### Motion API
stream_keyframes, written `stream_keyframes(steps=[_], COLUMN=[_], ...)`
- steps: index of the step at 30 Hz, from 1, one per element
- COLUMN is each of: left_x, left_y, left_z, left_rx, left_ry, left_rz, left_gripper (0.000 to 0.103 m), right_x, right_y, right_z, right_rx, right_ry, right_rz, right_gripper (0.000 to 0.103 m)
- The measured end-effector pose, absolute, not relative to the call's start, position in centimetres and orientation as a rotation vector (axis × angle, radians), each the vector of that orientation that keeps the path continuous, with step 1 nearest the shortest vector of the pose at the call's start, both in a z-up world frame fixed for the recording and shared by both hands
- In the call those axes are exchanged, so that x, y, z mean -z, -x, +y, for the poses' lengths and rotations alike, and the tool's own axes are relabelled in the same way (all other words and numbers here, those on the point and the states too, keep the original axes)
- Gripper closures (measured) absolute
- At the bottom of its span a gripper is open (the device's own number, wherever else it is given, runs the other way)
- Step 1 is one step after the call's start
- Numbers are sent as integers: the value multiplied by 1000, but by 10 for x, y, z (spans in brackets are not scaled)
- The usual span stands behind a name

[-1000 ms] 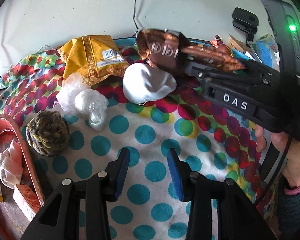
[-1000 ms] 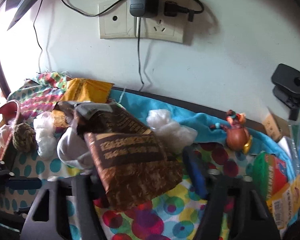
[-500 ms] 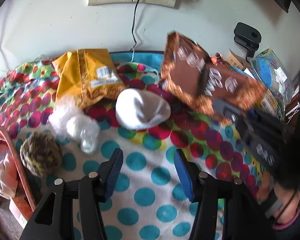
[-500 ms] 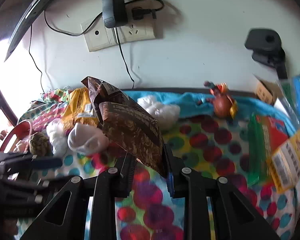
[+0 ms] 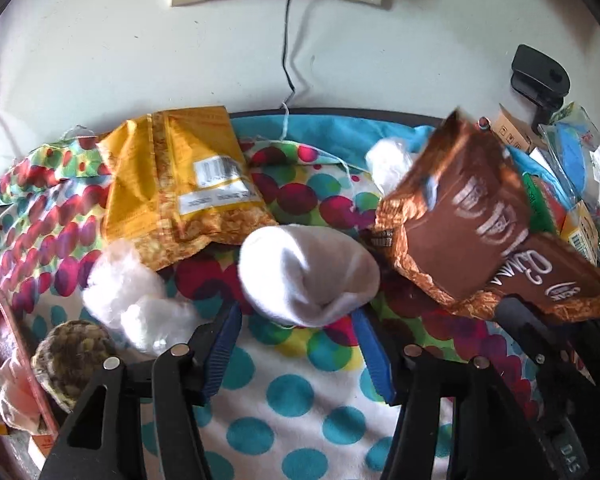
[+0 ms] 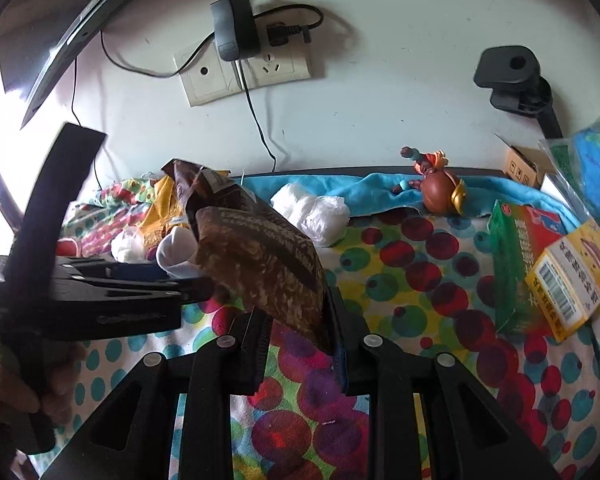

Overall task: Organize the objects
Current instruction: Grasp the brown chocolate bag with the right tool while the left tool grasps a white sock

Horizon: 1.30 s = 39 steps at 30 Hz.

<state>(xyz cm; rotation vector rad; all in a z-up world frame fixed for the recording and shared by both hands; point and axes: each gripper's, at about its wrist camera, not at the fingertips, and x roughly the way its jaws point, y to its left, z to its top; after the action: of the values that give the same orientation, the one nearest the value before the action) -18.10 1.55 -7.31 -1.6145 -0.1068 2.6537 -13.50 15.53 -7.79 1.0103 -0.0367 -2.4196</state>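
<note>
My right gripper (image 6: 300, 332) is shut on a brown snack bag (image 6: 256, 264) and holds it up above the dotted cloth; the bag also shows at the right of the left wrist view (image 5: 484, 236). My left gripper (image 5: 296, 320) is open, its jaws just in front of a rolled white sock (image 5: 308, 276) that lies on the cloth. The left gripper also shows in the right wrist view (image 6: 176, 276), close to the sock (image 6: 176, 252).
A yellow snack bag (image 5: 180, 184), white plastic wads (image 5: 132, 300) and a knitted ball (image 5: 72, 356) lie left. A red basket (image 5: 4, 320) stands at the far left. Boxes (image 6: 572, 276), a toy figure (image 6: 440, 188) and another wad (image 6: 316, 212) lie right. The wall with sockets is behind.
My left gripper has moved forward up to the white sock. My right gripper has carried the brown bag up and to the right.
</note>
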Motion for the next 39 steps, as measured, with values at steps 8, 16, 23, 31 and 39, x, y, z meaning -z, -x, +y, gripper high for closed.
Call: stream_keyframes(steps=[8, 16, 23, 31, 39], left_x=[72, 67, 58, 59, 60], left_y=[171, 157, 150, 157, 173], left_z=[17, 6, 12, 17, 13], left_rx=[-2688, -2666, -2609, -2629, -2582], left_ry=[1527, 1531, 1505, 1492, 1450], left_rz=[-89, -163, -96, -4, -22], left_gripper=[60, 96, 97, 56, 50], right_x=[77, 72, 74, 72, 77], right_y=[129, 122, 118, 129, 153], right_z=[164, 164, 163, 155, 140], right_rx=[2406, 2410, 2400, 2420, 2390], right_ry=[-1038, -1053, -1074, -1049, -1033], right_rz=[-114, -133, -132, -63, -11], right_gripper=[80, 83, 82, 54, 48])
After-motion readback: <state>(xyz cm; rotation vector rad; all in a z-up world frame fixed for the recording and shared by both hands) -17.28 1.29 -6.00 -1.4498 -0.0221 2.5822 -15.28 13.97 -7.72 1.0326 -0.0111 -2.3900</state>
